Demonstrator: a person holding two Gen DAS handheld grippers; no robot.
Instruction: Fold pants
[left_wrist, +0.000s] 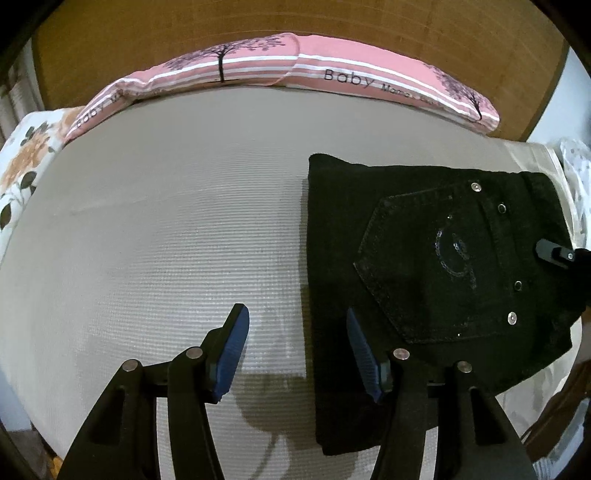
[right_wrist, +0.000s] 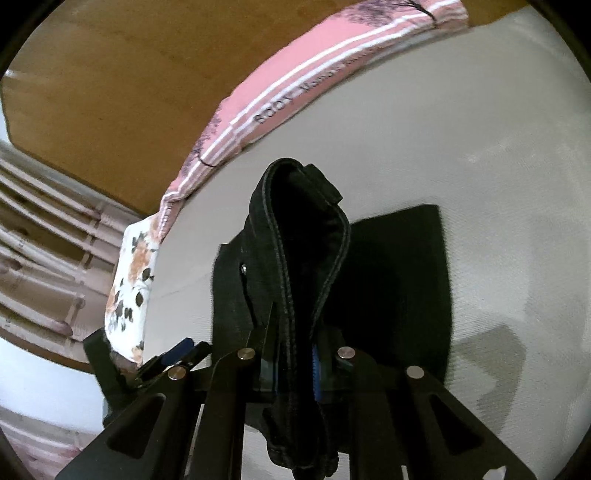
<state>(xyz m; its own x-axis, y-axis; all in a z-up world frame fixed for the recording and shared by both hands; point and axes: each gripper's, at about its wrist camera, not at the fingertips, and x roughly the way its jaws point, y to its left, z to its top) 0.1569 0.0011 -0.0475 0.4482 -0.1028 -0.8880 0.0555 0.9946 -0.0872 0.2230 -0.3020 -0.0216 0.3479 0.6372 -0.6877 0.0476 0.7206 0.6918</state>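
On the grey ribbed mat (left_wrist: 166, 229), at three o'clock, black denim pants (left_wrist: 424, 258) lie mostly folded. Right gripper (right_wrist: 295, 354) clamps their raised waistband edge; left gripper (left_wrist: 295, 354) hovers spread, empty. One last fold seems left.

The word "Baby" was printed in dark letters on the pink striped pillow (left_wrist: 332, 74), followed by smaller lettering too blurred to be read. The same word was repeated at the pillow's left end. In the right wrist view the word was seen upside down on the pillow (right_wrist: 280, 107).
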